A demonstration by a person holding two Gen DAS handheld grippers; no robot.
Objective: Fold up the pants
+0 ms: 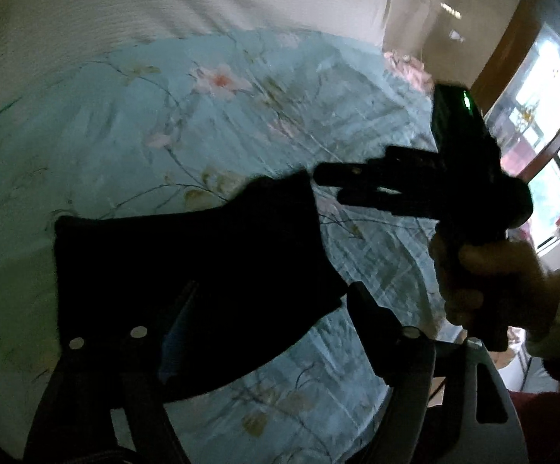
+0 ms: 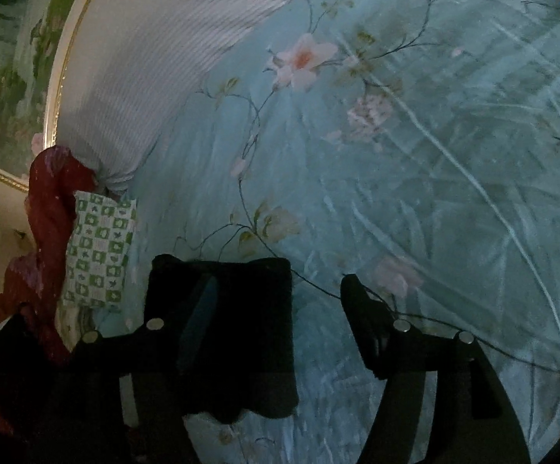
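The black pants lie folded into a compact rectangle on the light-blue flowered bedspread. My left gripper hovers over their near right part, its jaws wide apart, gripping nothing. In the right wrist view the pants lie under the left finger, and my right gripper stands open above their right edge without holding them. The left wrist view also shows the right gripper, held by a hand, just beyond the pants' far right corner.
A white ribbed cover lies across the far part of the bed. A green-and-white checked pillow and a red cloth sit by the bed's edge left of the pants. A window is at the right.
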